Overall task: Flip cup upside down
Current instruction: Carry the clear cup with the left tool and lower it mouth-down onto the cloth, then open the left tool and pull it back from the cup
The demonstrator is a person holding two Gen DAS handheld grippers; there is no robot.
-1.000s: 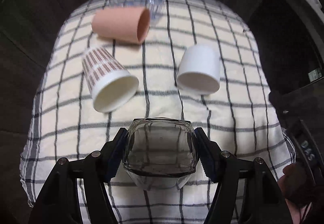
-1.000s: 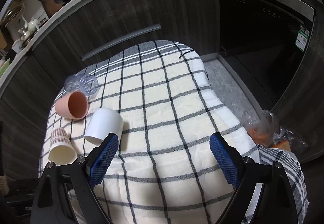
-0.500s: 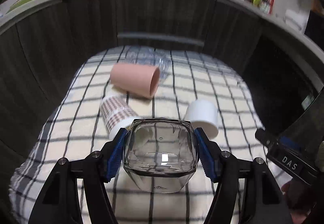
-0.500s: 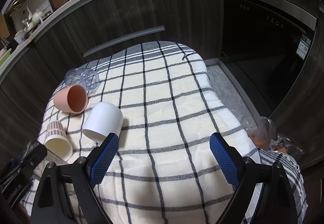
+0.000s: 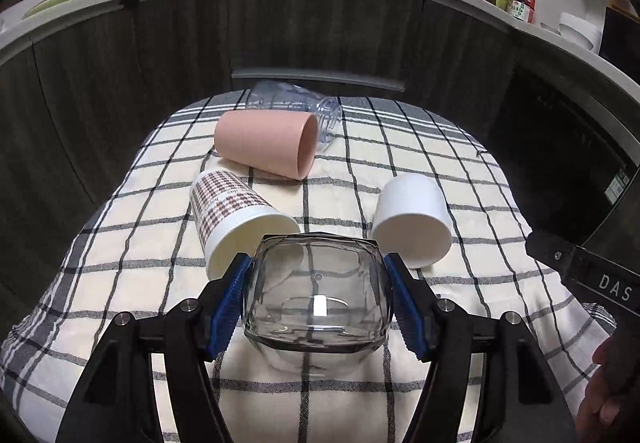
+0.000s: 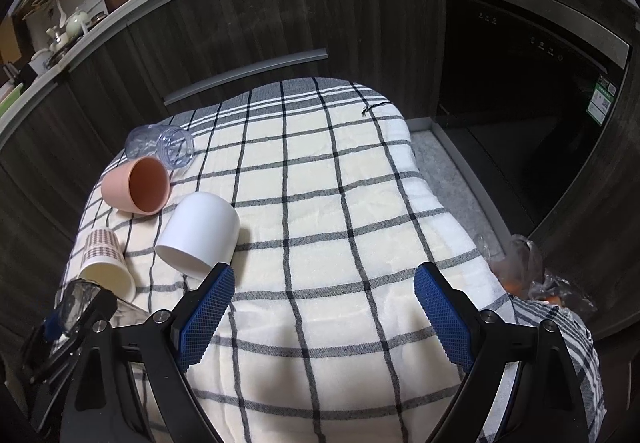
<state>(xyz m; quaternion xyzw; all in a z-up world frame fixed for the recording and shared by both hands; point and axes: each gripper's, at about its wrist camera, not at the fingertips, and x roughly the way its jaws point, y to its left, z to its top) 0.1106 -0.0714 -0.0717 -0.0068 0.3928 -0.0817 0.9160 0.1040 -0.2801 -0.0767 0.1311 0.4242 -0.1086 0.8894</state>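
The left gripper (image 5: 318,301) is clamped on a clear glass cup (image 5: 316,299), its blue pads pressed against the cup's two sides. The cup is held up off the checked cloth (image 5: 420,147) that covers the surface, and its thick base appears to face the camera while the mouth points away, so it looks to be partway through the turn; glare makes the exact tilt hard to read. The right gripper (image 6: 324,313) hangs with its jaws wide apart and nothing between them, over a bare stretch of cloth to the right of the glass cup.

Just beyond the glass cup, a patterned paper cup (image 5: 236,219) lies on its side to the left and a white cup (image 5: 412,219) lies on its side to the right. Farther behind them is a pink cup (image 5: 266,149), also tipped over, with a clear plastic cup (image 5: 296,107) lying just behind it, near the cloth's far edge.

The step in hand seems to be the flip itself. The next move probably calls for finishing the wrist roll until the mouth faces down, lowering the rim flat onto the cloth short of the paper and white cups, then releasing the grip. Glass is slick, so the grip should hold firm until the rim rests.
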